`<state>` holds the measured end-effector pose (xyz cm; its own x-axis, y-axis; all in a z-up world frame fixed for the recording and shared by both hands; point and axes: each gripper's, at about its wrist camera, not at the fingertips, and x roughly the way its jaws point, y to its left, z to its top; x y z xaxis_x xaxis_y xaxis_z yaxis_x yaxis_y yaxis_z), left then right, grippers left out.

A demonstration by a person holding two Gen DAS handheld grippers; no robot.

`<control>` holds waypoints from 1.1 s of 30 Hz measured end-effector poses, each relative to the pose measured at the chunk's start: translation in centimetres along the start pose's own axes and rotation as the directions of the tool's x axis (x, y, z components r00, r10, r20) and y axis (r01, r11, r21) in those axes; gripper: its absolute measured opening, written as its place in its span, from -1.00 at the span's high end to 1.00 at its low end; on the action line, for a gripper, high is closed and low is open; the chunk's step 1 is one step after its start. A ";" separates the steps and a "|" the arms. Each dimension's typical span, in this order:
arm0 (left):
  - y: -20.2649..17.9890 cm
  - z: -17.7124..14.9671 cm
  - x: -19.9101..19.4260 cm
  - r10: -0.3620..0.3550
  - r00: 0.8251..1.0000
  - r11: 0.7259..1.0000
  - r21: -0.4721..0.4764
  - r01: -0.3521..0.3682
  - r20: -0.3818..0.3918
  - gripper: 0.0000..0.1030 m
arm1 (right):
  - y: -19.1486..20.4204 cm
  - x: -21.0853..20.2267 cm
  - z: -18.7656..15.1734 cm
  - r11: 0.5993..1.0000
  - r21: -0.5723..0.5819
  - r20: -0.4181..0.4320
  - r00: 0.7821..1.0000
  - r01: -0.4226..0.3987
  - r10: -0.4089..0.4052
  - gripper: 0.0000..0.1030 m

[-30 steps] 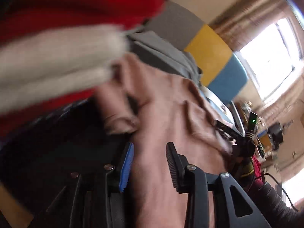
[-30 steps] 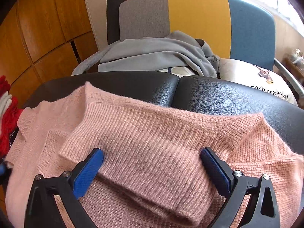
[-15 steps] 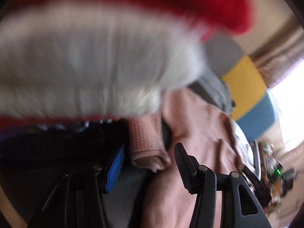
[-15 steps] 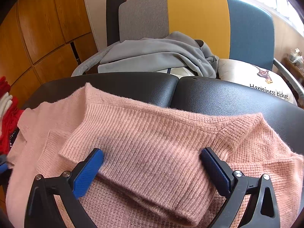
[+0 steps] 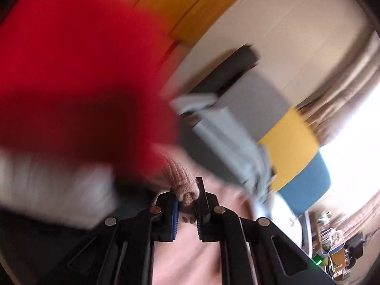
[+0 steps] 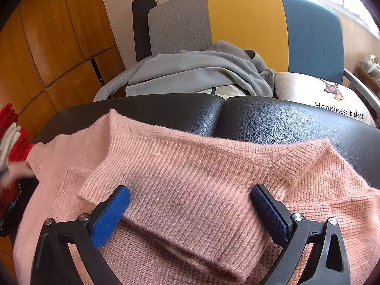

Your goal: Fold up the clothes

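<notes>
A pink knit sweater (image 6: 190,190) lies spread on a black leather surface (image 6: 273,118), one ribbed sleeve folded across its body. My right gripper (image 6: 190,204) hovers open just over that sleeve, a blue pad on each side of it. In the left wrist view my left gripper (image 5: 187,199) is shut on the sweater's other sleeve cuff (image 5: 181,178), lifted off the surface. The picture there is heavily blurred by motion.
A red and white knit garment (image 5: 71,83) fills the left of the left wrist view, close to the gripper, and shows at the far left (image 6: 11,133). A grey garment (image 6: 197,73) and a printed cushion (image 6: 327,99) sit on a grey, yellow and blue chair (image 6: 247,23) behind.
My left gripper has shut on the pink sleeve cuff and swung upward with it. The right gripper has stayed still, open over the folded sleeve.
</notes>
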<state>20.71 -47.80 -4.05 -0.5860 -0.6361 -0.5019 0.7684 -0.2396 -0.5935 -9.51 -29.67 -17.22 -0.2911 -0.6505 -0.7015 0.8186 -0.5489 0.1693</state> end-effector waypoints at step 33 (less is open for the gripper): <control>-0.3 -15.1 2.7 -0.249 0.833 0.904 0.188 0.383 -0.494 0.11 | -0.3 -4.9 0.1 0.994 -0.104 -0.049 0.998 0.041 -0.047 -1.00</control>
<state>15.02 -38.43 -14.76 -0.8069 -0.1074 -0.5809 0.5191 -0.5983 -0.6104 -8.43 -26.35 -13.73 -0.3045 -0.5978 -0.7416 0.8531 -0.5175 0.0669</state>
